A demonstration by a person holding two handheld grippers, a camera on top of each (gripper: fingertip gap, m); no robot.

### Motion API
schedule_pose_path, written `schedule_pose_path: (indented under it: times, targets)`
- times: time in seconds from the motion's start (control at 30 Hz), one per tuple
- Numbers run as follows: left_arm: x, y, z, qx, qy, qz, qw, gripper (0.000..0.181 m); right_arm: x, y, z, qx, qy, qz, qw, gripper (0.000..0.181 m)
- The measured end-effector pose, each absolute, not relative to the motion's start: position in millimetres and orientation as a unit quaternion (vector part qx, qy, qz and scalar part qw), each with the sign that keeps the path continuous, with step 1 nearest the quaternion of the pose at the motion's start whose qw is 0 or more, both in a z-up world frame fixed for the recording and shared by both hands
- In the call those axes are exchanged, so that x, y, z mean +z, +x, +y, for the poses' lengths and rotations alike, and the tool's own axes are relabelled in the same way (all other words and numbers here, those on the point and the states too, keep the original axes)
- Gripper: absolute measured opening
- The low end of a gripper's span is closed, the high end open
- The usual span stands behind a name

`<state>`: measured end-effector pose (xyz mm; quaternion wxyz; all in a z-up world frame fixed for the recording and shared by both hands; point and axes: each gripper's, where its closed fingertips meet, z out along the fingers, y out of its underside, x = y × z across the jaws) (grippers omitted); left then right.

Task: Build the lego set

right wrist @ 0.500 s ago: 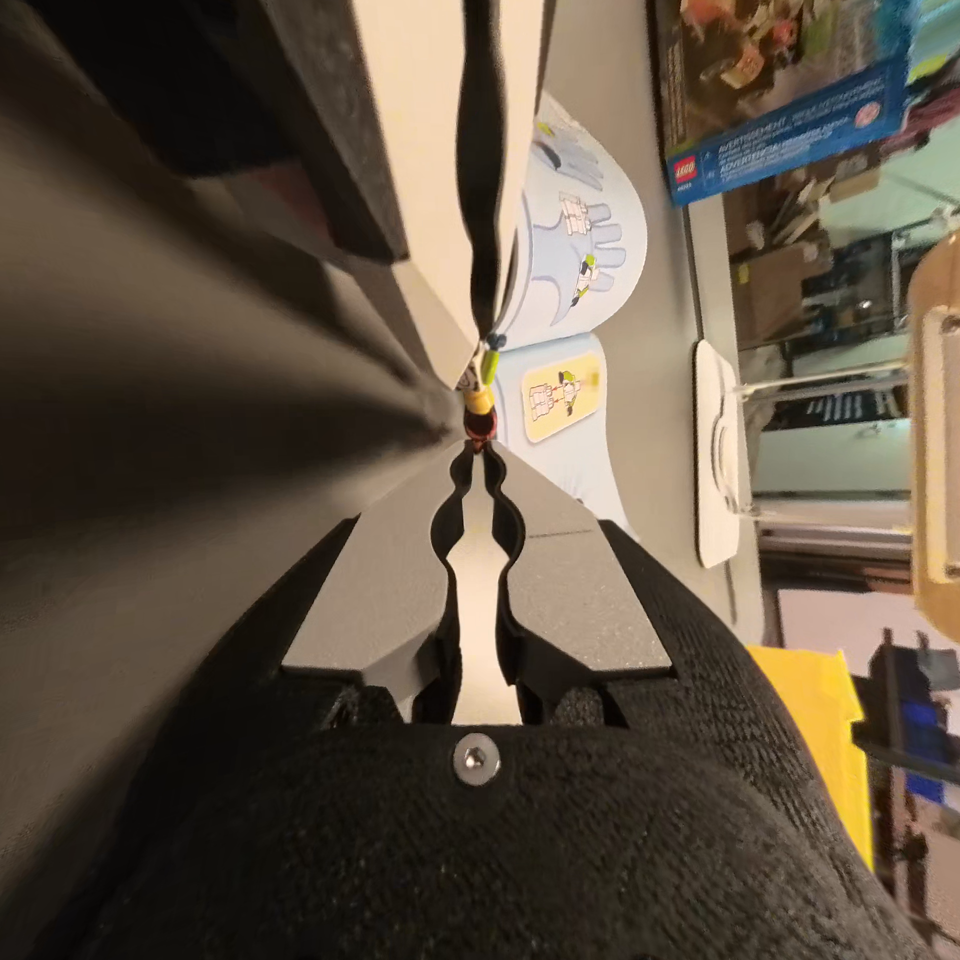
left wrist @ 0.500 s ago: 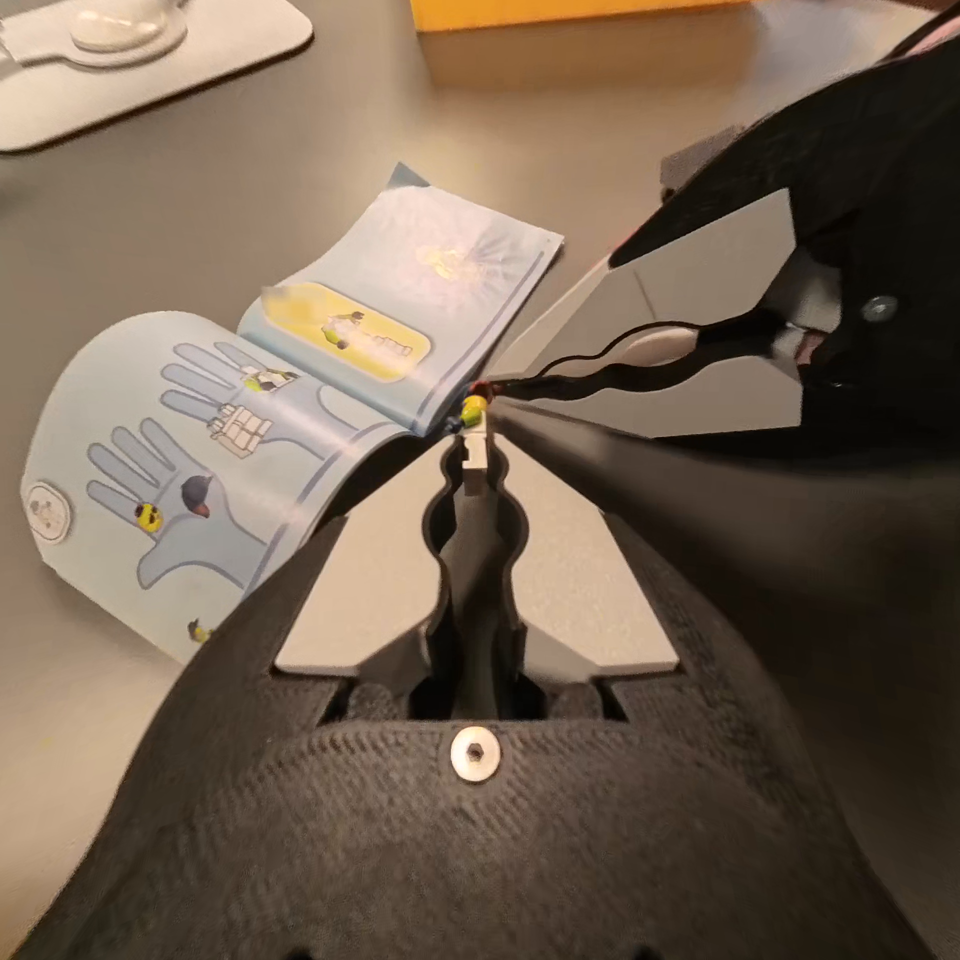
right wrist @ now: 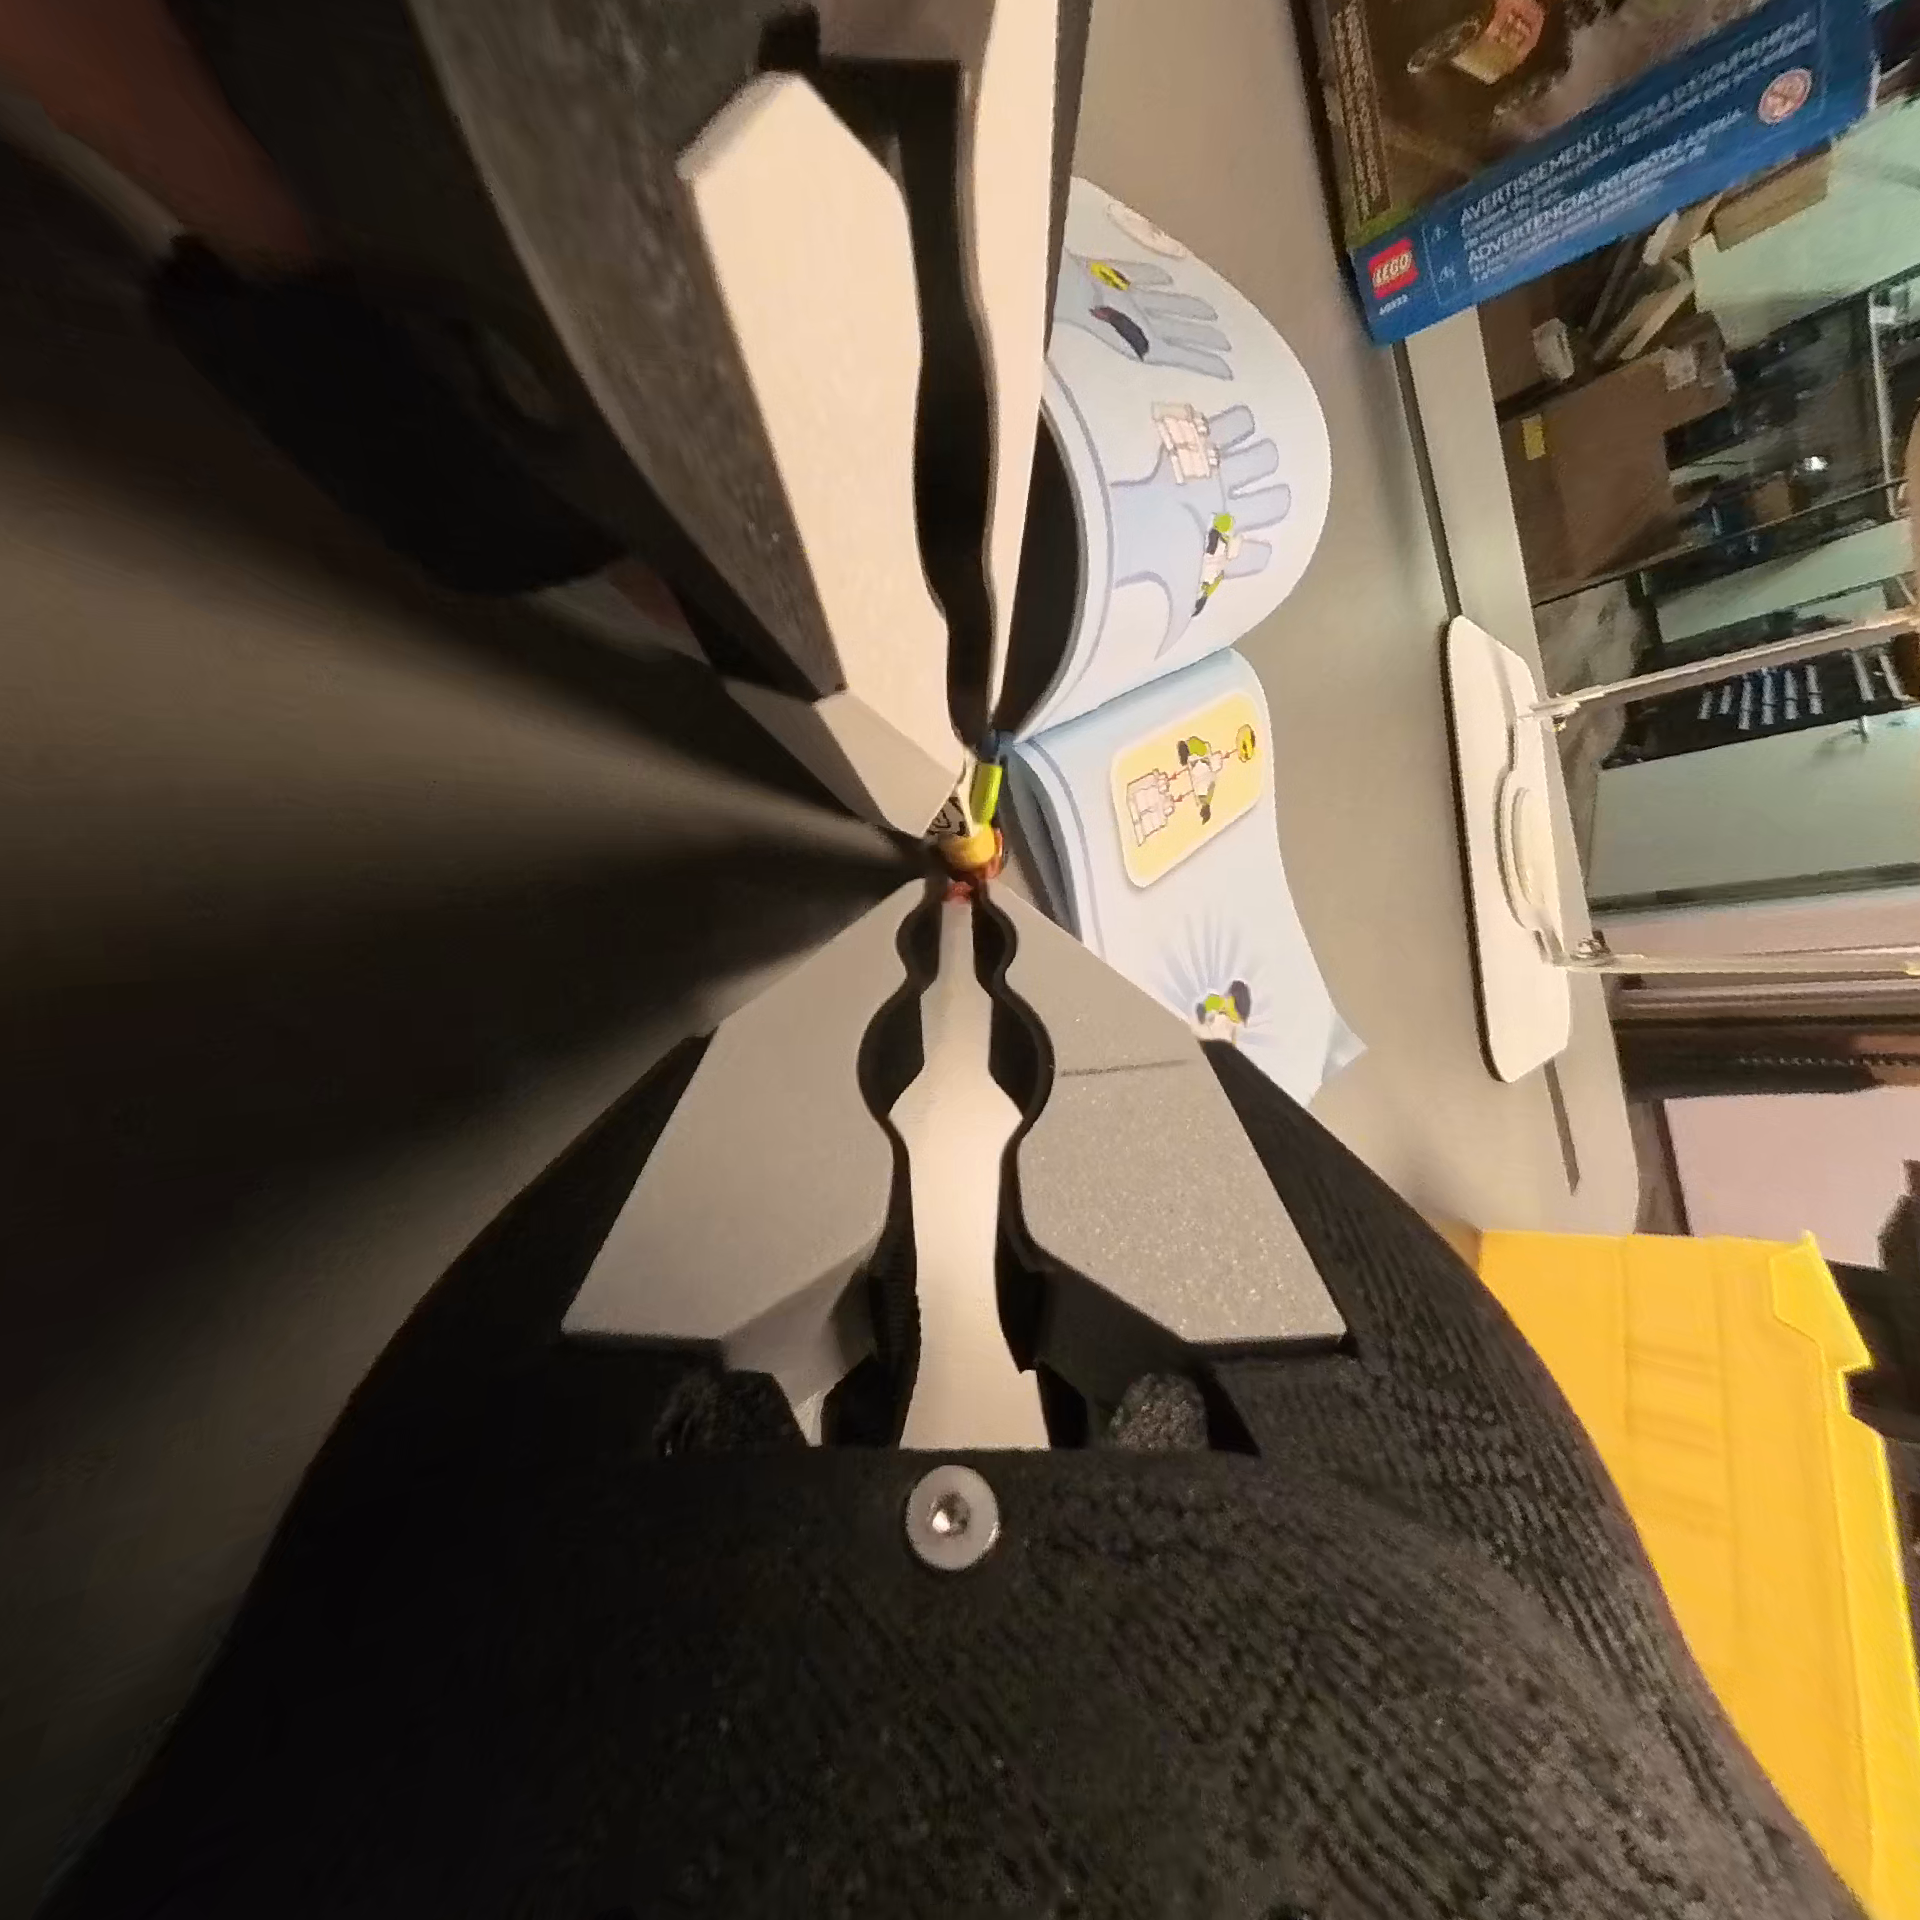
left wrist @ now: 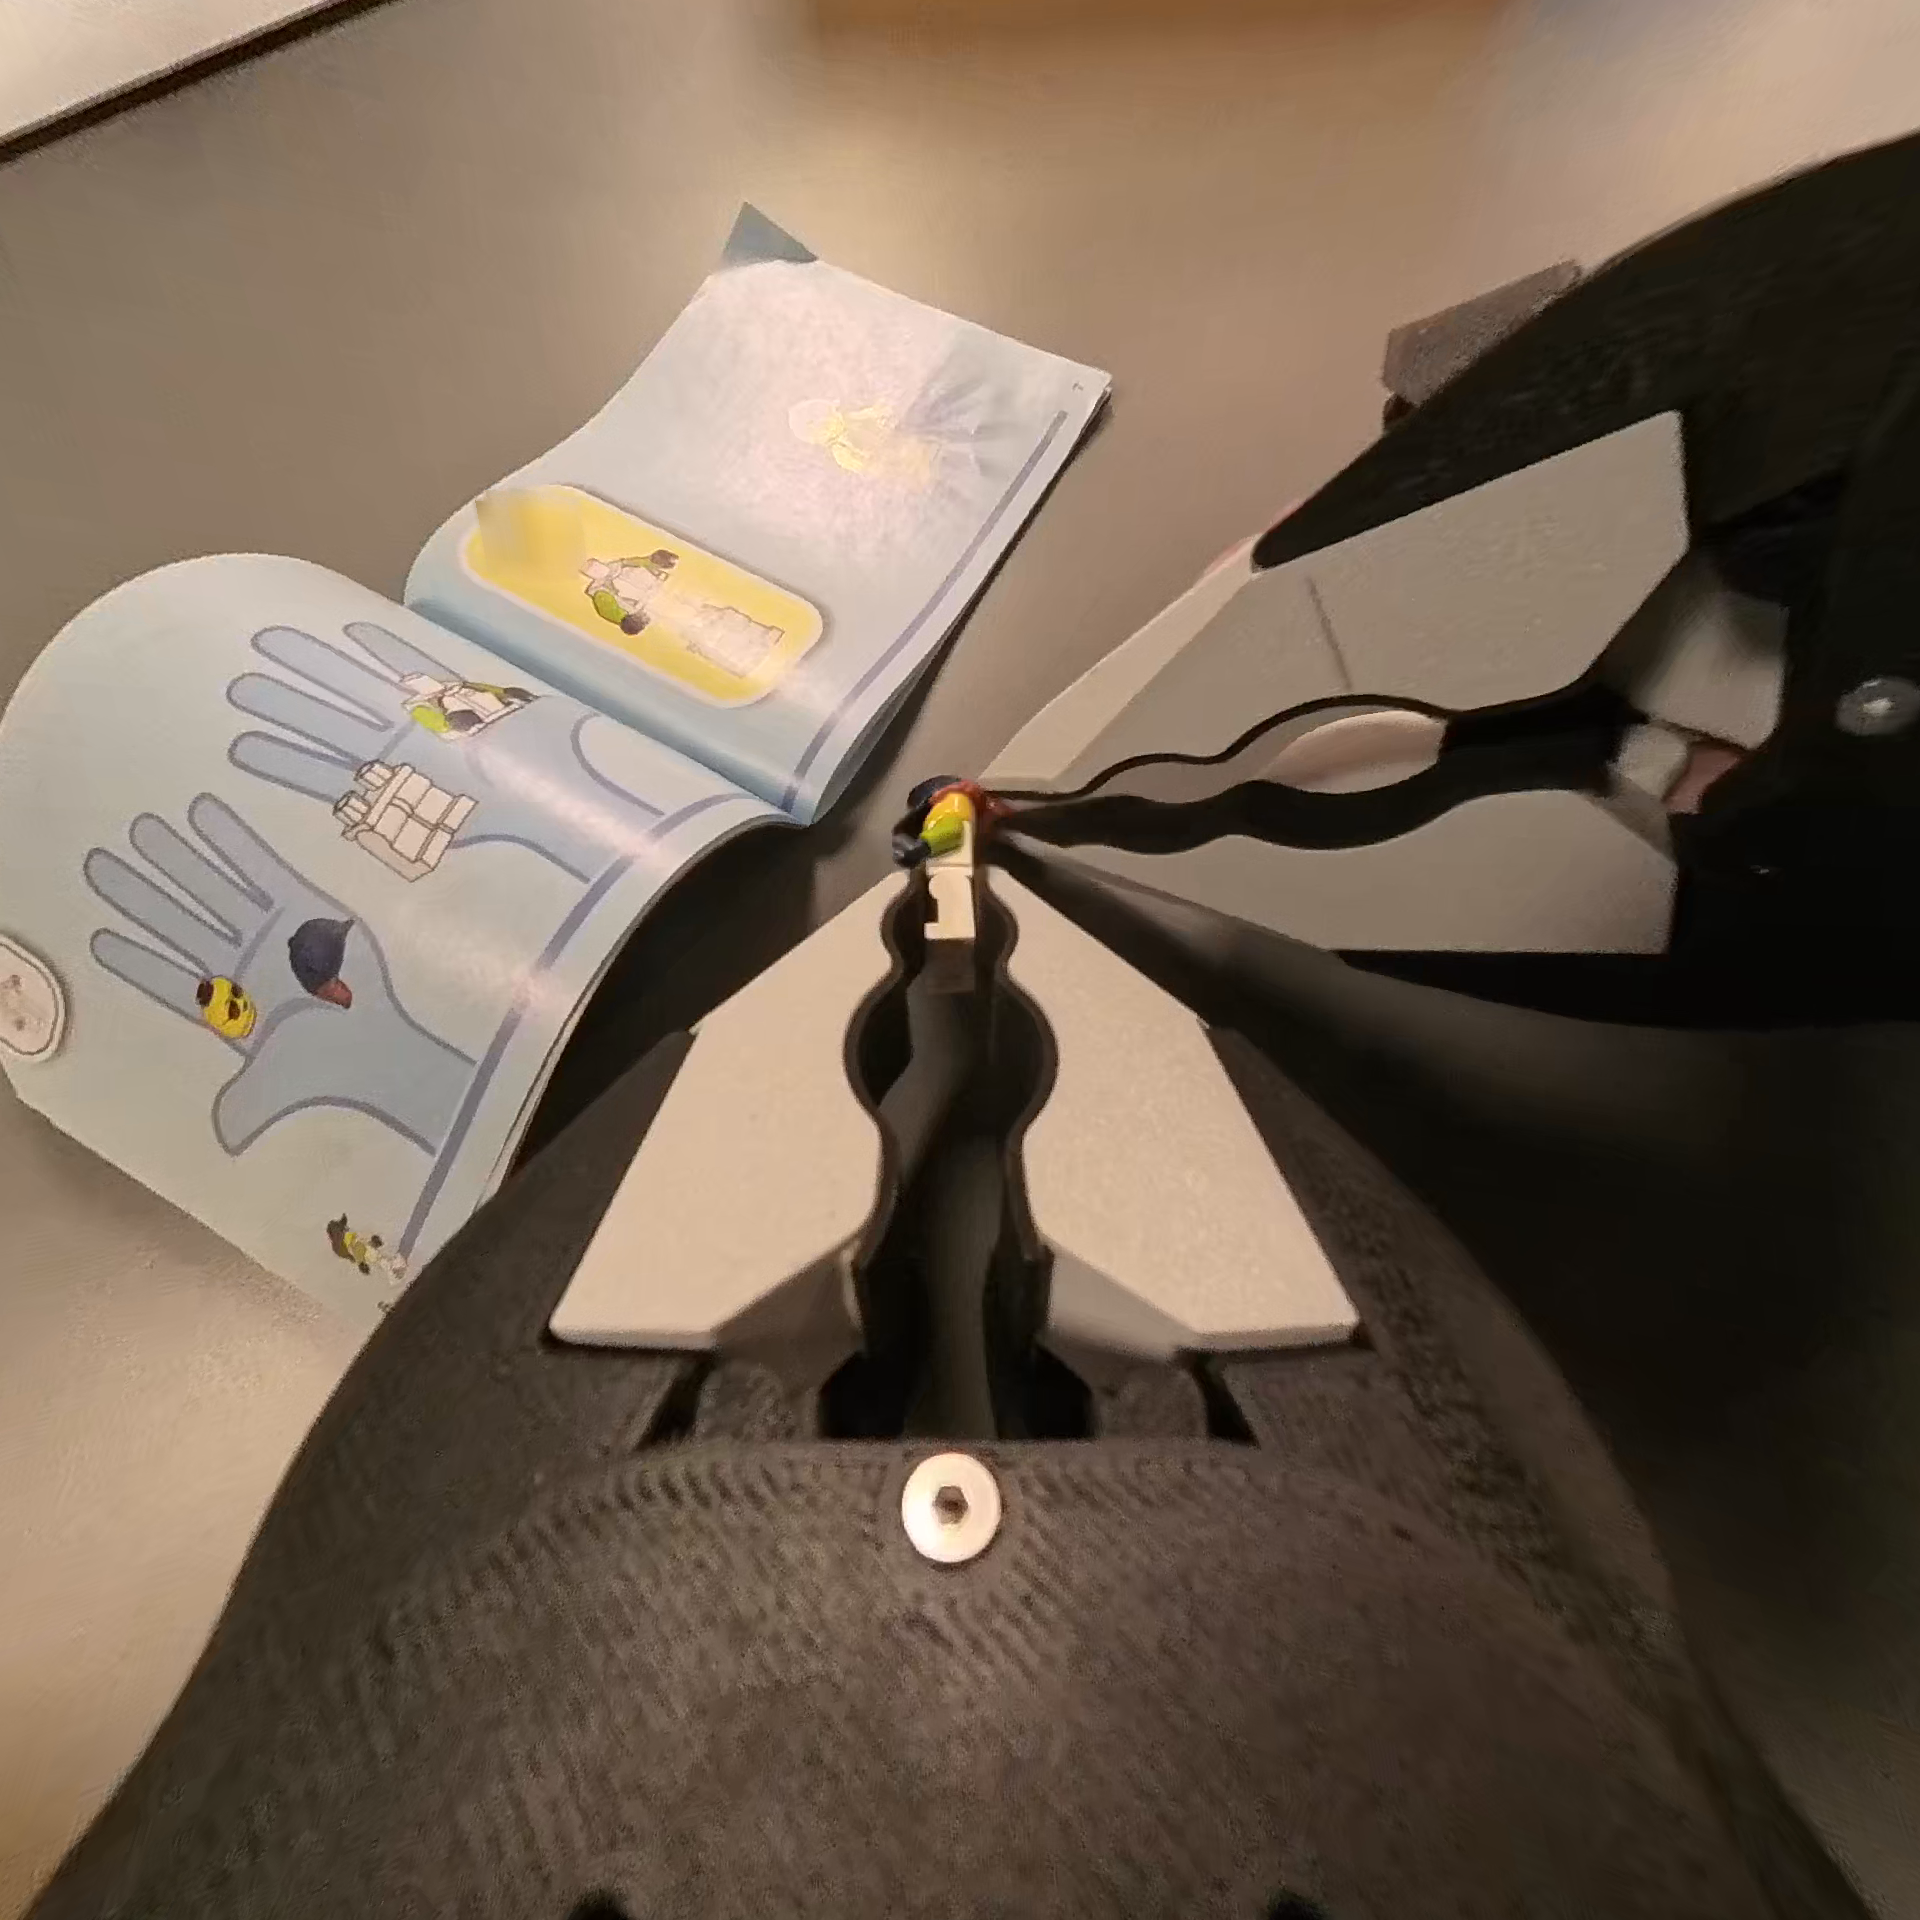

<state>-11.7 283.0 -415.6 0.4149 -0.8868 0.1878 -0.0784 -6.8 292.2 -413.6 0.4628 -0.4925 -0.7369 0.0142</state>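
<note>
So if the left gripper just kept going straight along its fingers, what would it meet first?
Probably the right gripper. The left gripper is shut on the minifigure, and the right gripper's tips pinch the figure's head end directly ahead. Past them lie the open booklet and table; depth is unclear.

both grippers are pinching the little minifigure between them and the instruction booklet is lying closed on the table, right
Not quite: the instruction booklet lies open, its pages curling up, as the left wrist view shows. The rest holds: the left gripper is shut on the minifigure at its white legs, and the right gripper is shut on its head end, tips nearly meeting over the table.
</note>
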Motion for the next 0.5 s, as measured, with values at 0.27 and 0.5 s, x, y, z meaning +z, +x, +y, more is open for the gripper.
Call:
schedule_pose_path:
  times: [0.27,0.5]
  targets:
    - [-416.1,-11.9,282.6,-0.082,-0.884,0.196,0.416,0.007,-407.9,-3.5,282.6,0.161,-0.49,-0.752,0.41,0.029]
    - [-417.4,-9.9,281.1,-0.091,-0.878,0.225,0.412,0.007,-384.3,-0.2,291.6,0.445,-0.419,-0.743,0.274,0.022]
